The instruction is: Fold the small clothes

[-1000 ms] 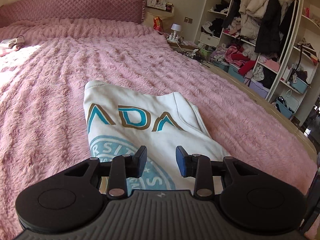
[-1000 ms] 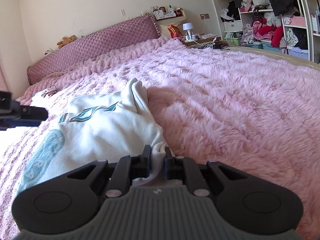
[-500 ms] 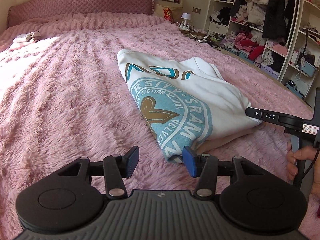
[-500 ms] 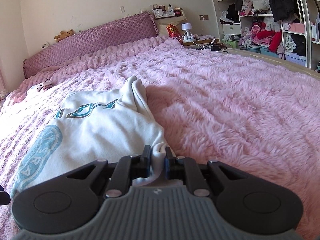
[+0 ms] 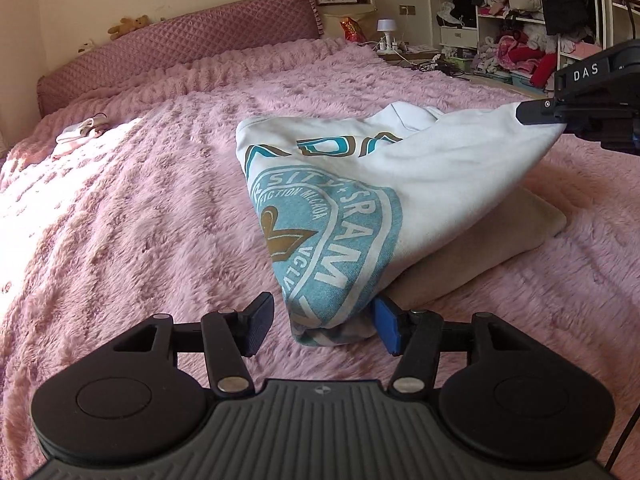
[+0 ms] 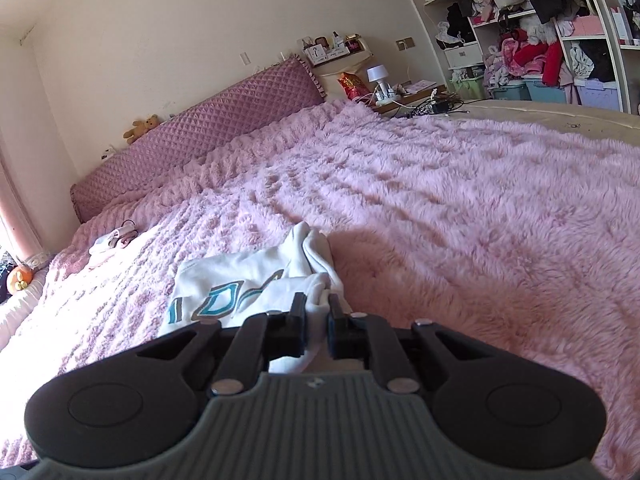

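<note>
A white sweatshirt (image 5: 420, 184) with a teal round print lies partly folded on the pink fluffy bedspread (image 5: 140, 240). My right gripper (image 6: 318, 330) is shut on its right hem corner and holds it lifted; it shows at the right of the left wrist view (image 5: 540, 114). My left gripper (image 5: 324, 326) is open, its fingers on either side of the sweatshirt's near bottom corner. In the right wrist view the sweatshirt (image 6: 240, 280) hangs from the jaws down to the bed.
A quilted purple headboard (image 5: 180, 48) runs along the far end. A small white and pink garment (image 5: 80, 132) lies far left on the bed. A bedside table with a lamp (image 5: 386, 34) and crowded wardrobe shelves (image 5: 520, 40) stand at the right.
My right gripper has lifted the sweatshirt's corner up off the bed. My left gripper has moved forward so the near corner now sits between its open fingers.
</note>
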Motion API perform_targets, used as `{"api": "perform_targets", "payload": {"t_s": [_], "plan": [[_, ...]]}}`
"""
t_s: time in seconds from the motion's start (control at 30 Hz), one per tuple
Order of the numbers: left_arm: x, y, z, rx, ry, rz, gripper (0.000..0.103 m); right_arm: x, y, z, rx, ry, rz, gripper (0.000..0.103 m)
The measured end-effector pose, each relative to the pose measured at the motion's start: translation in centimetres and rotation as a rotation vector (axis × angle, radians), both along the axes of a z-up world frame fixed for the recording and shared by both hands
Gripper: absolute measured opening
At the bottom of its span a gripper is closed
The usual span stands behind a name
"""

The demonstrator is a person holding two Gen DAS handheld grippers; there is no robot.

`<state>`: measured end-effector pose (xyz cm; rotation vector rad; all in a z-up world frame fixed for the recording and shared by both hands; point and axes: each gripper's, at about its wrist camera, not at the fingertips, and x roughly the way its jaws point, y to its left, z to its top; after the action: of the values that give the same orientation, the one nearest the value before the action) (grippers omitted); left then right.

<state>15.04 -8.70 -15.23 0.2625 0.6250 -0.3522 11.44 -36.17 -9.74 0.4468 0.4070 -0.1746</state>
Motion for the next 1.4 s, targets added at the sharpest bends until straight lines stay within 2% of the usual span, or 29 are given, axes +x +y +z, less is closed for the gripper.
{"api": "perform_targets", "payload": {"t_s": [0.1,0.23,0.33,0.43,0.53,0.7,0.87,1.07,1.23,1.3,1.4], "plan": [[-0.2,-1.2,-0.1,0.013,-0.025,0.01,0.074,0.4,0.4,1.8,0.012,-0.024,0.021,0.004],[0.2,-2.2,-0.5,0.06,-0.058,0.057,0.076,0.6,1.1,2.8,-0.009,-0.044,0.034,0.004],[0.4,-1.6,-0.5,0.095,-0.076,0.118,0.075,0.5,1.2,2.9,-0.019,-0.044,0.021,0.004],[0.6,1.1,-0.1,0.001,-0.047,0.159,0.075,-0.1,0.5,2.3,-0.009,-0.032,0.004,0.003],[0.5,2.4,0.1,-0.021,-0.032,0.216,0.072,-0.6,0.0,1.1,0.009,-0.004,-0.009,0.003],[-0.4,1.6,0.8,-0.044,-0.058,0.222,0.043,-0.9,-0.1,0.4,0.002,0.016,-0.01,0.003],[-0.2,1.1,-0.7,-0.036,0.0,0.17,0.02,-0.9,-0.9,-1.6,0.018,0.091,-0.021,0.003],[-0.7,1.1,-0.9,-0.01,-0.012,0.115,0.018,-1.2,-1.2,-5.1,-0.007,0.163,-0.025,0.002],[-1.6,1.5,0.1,-0.004,-0.048,0.08,0.015,-1.5,-1.0,-4.1,-0.011,0.128,-0.031,0.003],[-1.7,1.6,0.0,0.003,-0.047,0.064,0.011,-1.4,-0.8,-3.5,-0.03,0.119,-0.024,0.003],[-1.4,1.9,-1.0,-0.008,-0.007,0.049,0.006,-0.9,-0.5,-4.2,-0.053,0.166,-0.015,0.003]]}}
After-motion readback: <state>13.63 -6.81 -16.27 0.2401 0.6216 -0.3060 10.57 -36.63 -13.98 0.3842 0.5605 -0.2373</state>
